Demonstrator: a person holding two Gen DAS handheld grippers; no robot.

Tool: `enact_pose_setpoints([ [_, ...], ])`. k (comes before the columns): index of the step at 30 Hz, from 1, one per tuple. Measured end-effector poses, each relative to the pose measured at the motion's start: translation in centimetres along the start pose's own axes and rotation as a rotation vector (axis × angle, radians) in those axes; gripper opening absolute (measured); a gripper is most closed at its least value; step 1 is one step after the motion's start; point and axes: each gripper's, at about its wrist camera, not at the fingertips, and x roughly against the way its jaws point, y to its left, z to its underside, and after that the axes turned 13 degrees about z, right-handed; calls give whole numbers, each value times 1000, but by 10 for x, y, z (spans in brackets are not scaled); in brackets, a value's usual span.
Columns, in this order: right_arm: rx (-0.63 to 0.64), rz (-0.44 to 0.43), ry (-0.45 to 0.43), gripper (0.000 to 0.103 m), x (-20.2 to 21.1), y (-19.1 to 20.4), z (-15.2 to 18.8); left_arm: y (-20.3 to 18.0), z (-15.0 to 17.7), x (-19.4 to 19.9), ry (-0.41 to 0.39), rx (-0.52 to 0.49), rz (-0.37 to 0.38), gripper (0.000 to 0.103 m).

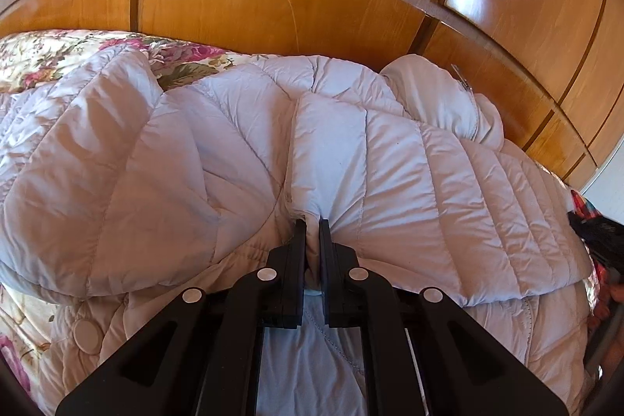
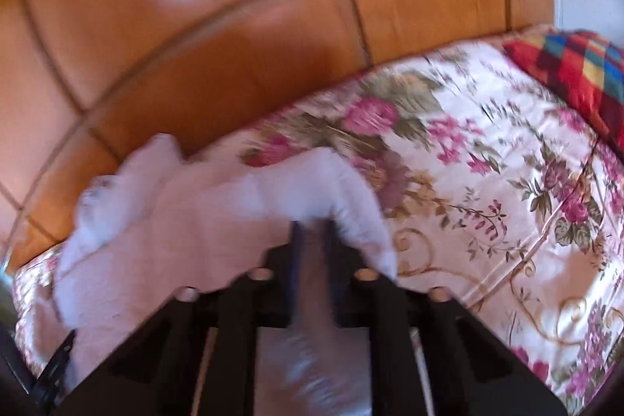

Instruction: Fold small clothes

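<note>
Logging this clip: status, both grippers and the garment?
Left gripper shut on pale quilted jacket. Right gripper shut on jacket fabric, view blurred. Jacket on floral bedspread. Nothing obstructing.

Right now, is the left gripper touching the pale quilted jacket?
Touching. The left wrist view shows the left gripper closed on a fold of the pale quilted jacket, with fabric pinched between its fingers.

puffer jacket covers most of the bed, leaving bare floral bedspread as free room to the right. wooden panel wall closes the far side, touching the jacket's far edge; a checked cushion blocks the far right corner.
</note>
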Motion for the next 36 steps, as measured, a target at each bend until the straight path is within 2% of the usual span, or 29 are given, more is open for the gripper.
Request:
enact_pose_setpoints([
  [4, -89, -57, 30, 0, -23, -23, 6, 0, 0, -4, 9, -6, 1, 8],
  [9, -62, -19, 22, 0, -14, -21, 4, 2, -1, -5, 9, 4, 13, 8],
  [10, -39, 15, 12, 7, -5, -16, 4, 2, -1, -4, 9, 5, 14, 8],
  [11, -19, 35, -9, 30, 7, -12, 6, 2, -1, -5, 8, 7, 16, 8],
  [13, 18, 4, -77, 61, 40, 0, 17, 5, -1, -4, 5, 16, 25, 8],
  [15, 130, -38, -116, 61, 69, 19, 36, 6, -2, -3, 2, 26, 41, 8],
  [17, 218, -65, -122, 60, 82, 34, 56, 9, -2, -1, -2, 42, 61, 8],
  [20, 269, -52, -90, 61, 74, 44, 79, 18, -3, 6, -12, 97, 115, 9],
  [22, 268, -41, -81, 64, 65, 41, 84, 22, -4, 15, 0, 144, 141, 13],
  [25, 250, -43, -59, 65, 54, 38, 82, 30, -4, 44, -12, 215, 190, 30],
  [27, 262, -31, -67, 68, 55, 40, 83, 38, -2, 73, -63, 240, 213, 51],
  [30, 267, -27, -73, 70, 57, 39, 84, 58, -2, 112, -145, 261, 192, 66],
  [33, 258, -37, -75, 72, 58, 38, 86, 97, -3, 143, -198, 326, 137, 69],
  [36, 255, -43, -76, 72, 57, 38, 87, 143, -2, 167, -254, 431, -33, 72],
])
